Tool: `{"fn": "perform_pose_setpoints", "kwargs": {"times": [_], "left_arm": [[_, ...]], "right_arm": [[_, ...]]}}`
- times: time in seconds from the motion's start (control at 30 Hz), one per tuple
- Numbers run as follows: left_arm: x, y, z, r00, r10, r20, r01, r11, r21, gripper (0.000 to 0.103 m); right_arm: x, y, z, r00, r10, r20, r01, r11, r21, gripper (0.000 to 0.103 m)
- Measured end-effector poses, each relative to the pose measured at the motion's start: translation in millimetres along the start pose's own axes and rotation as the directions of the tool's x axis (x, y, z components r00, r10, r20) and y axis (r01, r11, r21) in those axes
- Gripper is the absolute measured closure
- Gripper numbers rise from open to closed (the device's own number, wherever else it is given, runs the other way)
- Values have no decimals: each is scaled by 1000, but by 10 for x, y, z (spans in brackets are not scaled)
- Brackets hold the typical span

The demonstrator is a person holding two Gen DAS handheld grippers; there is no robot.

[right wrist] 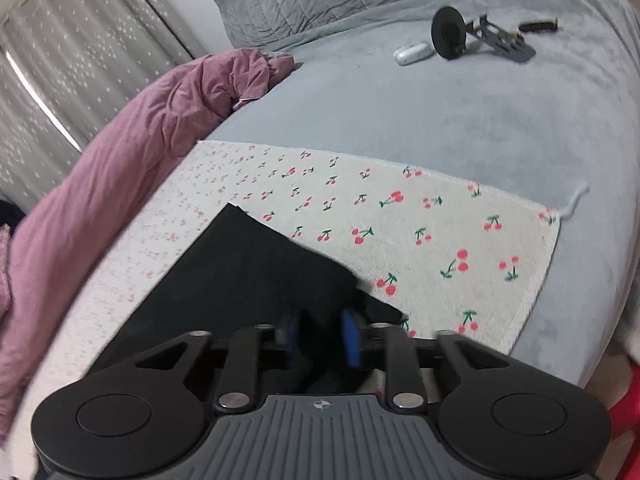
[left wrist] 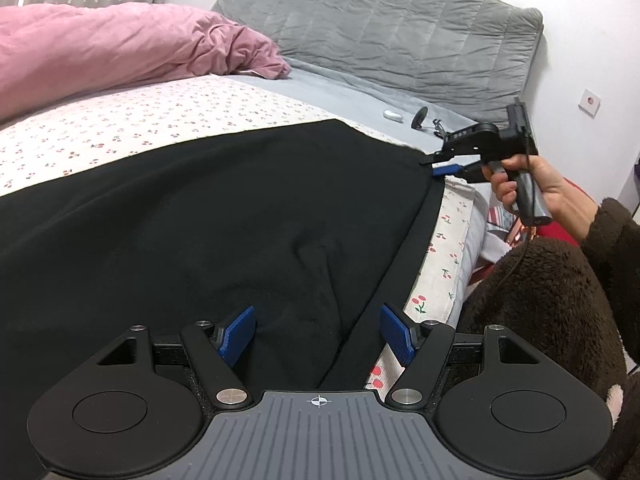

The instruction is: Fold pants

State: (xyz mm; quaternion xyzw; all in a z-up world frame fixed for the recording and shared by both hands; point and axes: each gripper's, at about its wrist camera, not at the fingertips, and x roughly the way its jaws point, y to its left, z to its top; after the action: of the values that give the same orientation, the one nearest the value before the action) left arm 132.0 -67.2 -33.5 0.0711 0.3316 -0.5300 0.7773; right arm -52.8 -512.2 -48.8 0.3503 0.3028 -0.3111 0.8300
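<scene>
Nearest me, my left gripper stands wide, its blue pads either side of the near hem of the black pants, pressing nothing; I judge it is placed to take that edge. The pants lie spread flat on the cherry-print cloth over the bed, ready for folding. Farther along, my right gripper is pinched narrow on the pants' far corner, anchoring it there. Beyond lie the pink duvet and grey headboard.
</scene>
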Motion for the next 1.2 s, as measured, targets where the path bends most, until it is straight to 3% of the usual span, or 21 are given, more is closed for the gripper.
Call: {"fn": "perform_pose_setpoints", "kwargs": {"times": [0.4, 0.5, 0.7, 0.73, 0.8, 0.9, 1.0, 1.2], "left_arm": [[-10, -108, -16, 1000, -10, 6, 9, 997, 79, 38], [3, -143, -3, 999, 37, 16, -39, 994, 99, 52], [10, -184, -19, 997, 74, -15, -70, 983, 168, 58], [5, -201, -26, 997, 79, -18, -75, 980, 184, 64], [-23, -227, -48, 995, 96, -10, -92, 973, 214, 92], [-64, -267, -55, 991, 130, 27, -133, 963, 236, 103], [-142, -291, -40, 988, 143, 65, -154, 960, 235, 103], [-275, -304, -41, 992, 108, 66, -121, 966, 228, 103]], "right_arm": [[-292, 228, 156, 997, 23, 72, -19, 998, -54, 101], [-300, 260, 183, 997, 22, 79, -18, 999, -50, 101], [-347, 273, 179, 997, 15, 77, -11, 999, -46, 102], [-355, 262, 166, 997, 15, 74, -12, 999, -50, 102], [-364, 245, 129, 998, 12, 67, -8, 998, -63, 102], [-372, 202, 95, 998, 10, 54, -6, 998, -67, 102], [-389, 154, 67, 999, 11, 45, -8, 998, -68, 102], [-426, 36, -13, 1000, 15, 8, -14, 998, -63, 102]]}}
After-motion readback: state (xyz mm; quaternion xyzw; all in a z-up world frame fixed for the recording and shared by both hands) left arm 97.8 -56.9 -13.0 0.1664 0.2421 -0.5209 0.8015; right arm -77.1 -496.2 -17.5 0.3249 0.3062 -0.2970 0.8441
